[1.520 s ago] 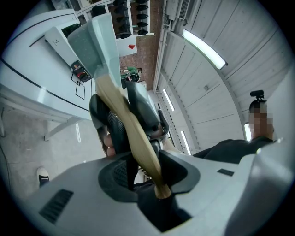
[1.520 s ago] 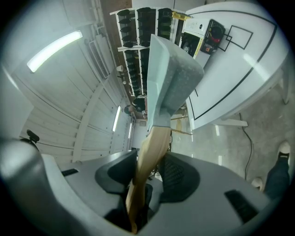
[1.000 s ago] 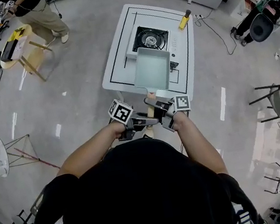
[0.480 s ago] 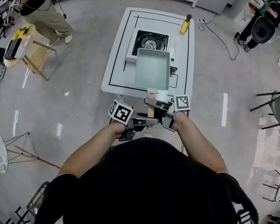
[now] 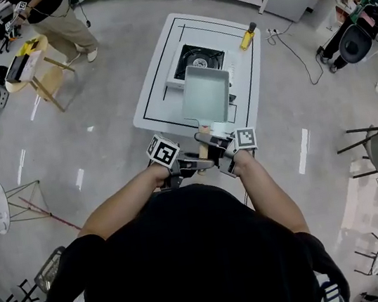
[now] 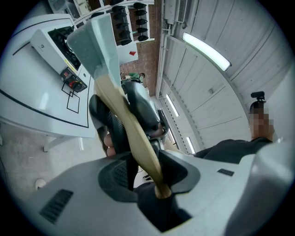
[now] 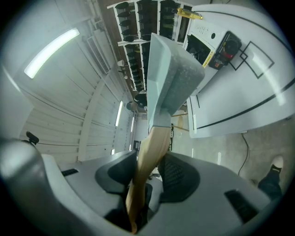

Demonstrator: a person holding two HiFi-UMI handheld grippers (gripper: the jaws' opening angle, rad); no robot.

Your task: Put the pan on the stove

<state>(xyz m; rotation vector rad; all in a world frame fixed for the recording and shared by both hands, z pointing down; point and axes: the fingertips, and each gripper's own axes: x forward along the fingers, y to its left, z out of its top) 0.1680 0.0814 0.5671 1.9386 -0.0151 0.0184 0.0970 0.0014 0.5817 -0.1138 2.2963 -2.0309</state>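
Both tongs are clamped on the same thing, the wooden handle [image 5: 204,144] of the pan [image 5: 206,94]. In the left gripper view, the left tongs [image 6: 147,171] have their jaws pressed against the butt end of the handle [image 6: 133,138]. The right tongs [image 6: 138,110] show as a dark body gripping it further up, nearer the pan [image 6: 94,41].

The right gripper view says the same from the other side: the right tongs [image 7: 145,177] are closed on the handle [image 7: 150,161], which runs up to the pale green pan body [image 7: 170,78].

From the head view, the left tongs [image 5: 192,163] come in from the left and the right tongs [image 5: 211,147] from the right, meeting just off the near edge of the white desk [image 5: 158,87].

The pan is rectangular and pale green. It is held out over the near half of the desk with its open side up. Its far edge overlaps the near side of the portable gas stove [image 5: 196,59] — the round burner beyond it is uncovered, so the pan is not seated on the stove.

In both gripper views the pan stands clear of the desk surface [image 7: 249,92]. A yellow item [image 5: 247,33] lies at the far right corner of the desk, well apart from the pan.
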